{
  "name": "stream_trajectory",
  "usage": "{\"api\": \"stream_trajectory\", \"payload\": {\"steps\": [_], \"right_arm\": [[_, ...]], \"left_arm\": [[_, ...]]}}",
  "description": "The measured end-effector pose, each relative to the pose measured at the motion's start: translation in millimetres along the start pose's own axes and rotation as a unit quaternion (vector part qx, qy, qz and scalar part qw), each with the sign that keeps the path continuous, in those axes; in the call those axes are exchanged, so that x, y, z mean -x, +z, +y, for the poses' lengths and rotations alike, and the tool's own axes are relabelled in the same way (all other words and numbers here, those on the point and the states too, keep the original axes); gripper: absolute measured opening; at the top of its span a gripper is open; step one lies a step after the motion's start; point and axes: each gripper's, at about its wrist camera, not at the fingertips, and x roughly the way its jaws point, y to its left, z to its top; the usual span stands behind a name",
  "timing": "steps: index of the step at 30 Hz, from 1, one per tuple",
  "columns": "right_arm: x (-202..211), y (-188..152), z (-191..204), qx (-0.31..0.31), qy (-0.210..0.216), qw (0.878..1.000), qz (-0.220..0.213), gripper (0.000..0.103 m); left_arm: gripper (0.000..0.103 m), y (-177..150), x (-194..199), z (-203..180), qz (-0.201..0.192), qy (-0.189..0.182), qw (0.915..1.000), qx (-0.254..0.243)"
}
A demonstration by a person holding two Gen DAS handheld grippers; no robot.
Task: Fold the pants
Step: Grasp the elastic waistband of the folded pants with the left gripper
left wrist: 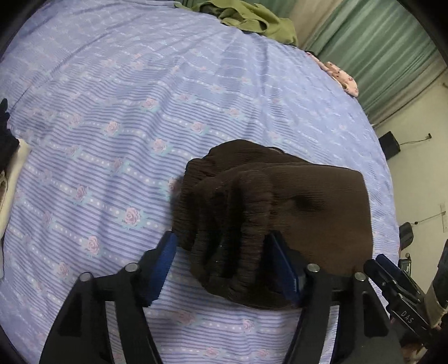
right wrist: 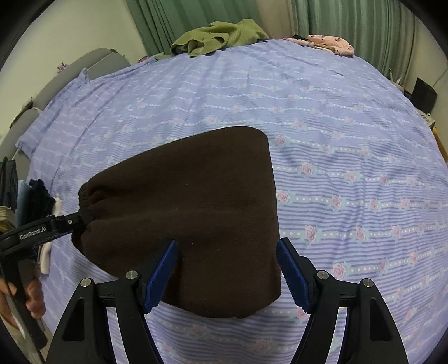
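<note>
Pants point(right wrist: 201, 212): one pair, dark brown, folded into a compact bundle near the front middle of bed sheet point(right wrist: 336, 117). Long axis of bundle slanting from gathered, ribbed waistband end at lower left toward a flatter rounded end at upper right in right wrist view.

Writing: "GenRobot.AI" readable on left gripper point(right wrist: 81, 217) body in right wrist view; "DAS" readable on right gripper's point(left wrist: 376, 261) black finger in left wrist view.

Counts: two grippers, each with two blue pads. One green garment point(right wrist: 221, 36) crumpled at far edge of bed. One pink patterned cloth point(right wrist: 330, 42) at far right corner. Small stack of dark and white folded clothes point(right wrist: 46, 207) at left edge. Green curtain point(right wrist: 350, 25) behind. One hand point(right wrist: 33, 294) gripping left gripper's handle.

Left gripper point(left wrist: 224, 263): jaws parted, straddling the bunched waistband folds; right pad against the fabric, left pad just beside it, not pinching. Right gripper point(right wrist: 226, 273): jaws apart, over near right corner of bundle, nothing clamped.
</note>
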Motion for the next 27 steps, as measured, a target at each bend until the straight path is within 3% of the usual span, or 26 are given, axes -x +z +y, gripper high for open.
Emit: {"api": "stream_trajectory", "payload": {"steps": [4, 8, 11, 15, 19, 23, 25, 27], "right_arm": [[-5, -1, -5, -0.007, -0.006, 1.000, 0.007, 0.074], [-10, -2, -10, -0.008, -0.013, 1.000, 0.012, 0.074], [-15, -4, -12, -0.007, -0.014, 1.000, 0.019, 0.074], [-20, -6, -12, -0.009, -0.009, 1.000, 0.022, 0.074], [-20, -9, -15, -0.011, -0.003, 1.000, 0.023, 0.074], [-8, -11, -19, -0.018, 0.004, 1.000, 0.015, 0.074], [-2, -11, -20, -0.023, 0.009, 1.000, 0.008, 0.074], [-2, -11, -21, -0.029, 0.006, 1.000, 0.009, 0.074]], "left_arm": [[0.068, 0, -18, 8, 0.021, -0.018, 0.9995, 0.016], [0.066, -3, -30, 20, 0.039, -0.073, 0.9949, 0.059], [0.059, -6, -30, 22, 0.042, -0.095, 0.9918, 0.074], [0.038, -5, -23, 16, 0.036, -0.107, 0.9914, 0.065], [0.031, 2, 8, -18, -0.015, -0.066, 0.9976, -0.017], [0.031, 17, 41, -36, -0.072, -0.062, 0.9934, -0.064], [0.031, 30, 42, -31, -0.085, -0.038, 0.9930, -0.073], [0.031, 42, 27, -16, -0.065, -0.030, 0.9952, -0.067]]}}
